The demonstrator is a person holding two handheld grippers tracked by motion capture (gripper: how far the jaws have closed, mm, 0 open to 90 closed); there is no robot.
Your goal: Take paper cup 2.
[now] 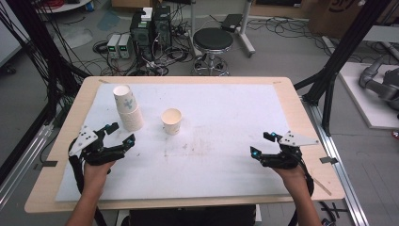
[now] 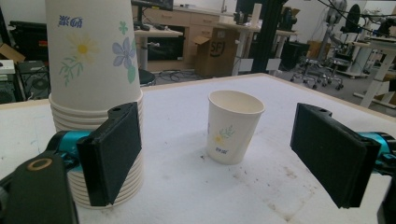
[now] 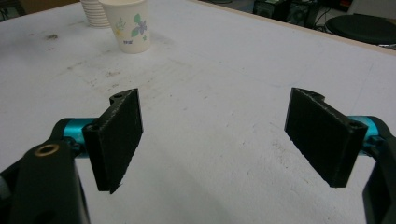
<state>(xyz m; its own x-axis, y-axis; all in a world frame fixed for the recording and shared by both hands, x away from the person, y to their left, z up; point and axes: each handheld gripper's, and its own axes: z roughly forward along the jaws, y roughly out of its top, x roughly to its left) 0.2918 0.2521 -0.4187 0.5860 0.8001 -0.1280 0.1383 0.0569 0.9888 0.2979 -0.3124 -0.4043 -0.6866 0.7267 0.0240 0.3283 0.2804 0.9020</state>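
- The high view takes in the whole table point(image 1: 301, 117), covered by a white sheet point(image 1: 226, 155): a stack of paper cups point(image 1: 127, 107), mouth down, stands toward the far left corner, and a single paper cup point(image 1: 171, 121) stands mouth up just beside it, closer to the middle and apart from the stack.
- The left gripper view adds what the high view cannot resolve: the flower print and blue lettering on the top cup of the stack point(image 2: 93, 60), the ringed rims at the stack's foot, and a small flower print on the single cup point(image 2: 232, 126).
- The right gripper view looks across bare sheet to the single cup point(image 3: 127, 24), far off, with the rims of the stack point(image 3: 95, 14) behind it.
- The left gripper point(image 1: 116, 134), near the left edge, is released: its jaws stand wide apart and hold nothing. In its own view one jaw stands in front of the stack's foot; whether they touch I cannot tell. The single cup lies ahead, between the jaws but beyond them.
- The right gripper point(image 1: 261, 144), near the right edge and well apart from both cups, is likewise released, jaws wide over bare sheet, touching nothing.
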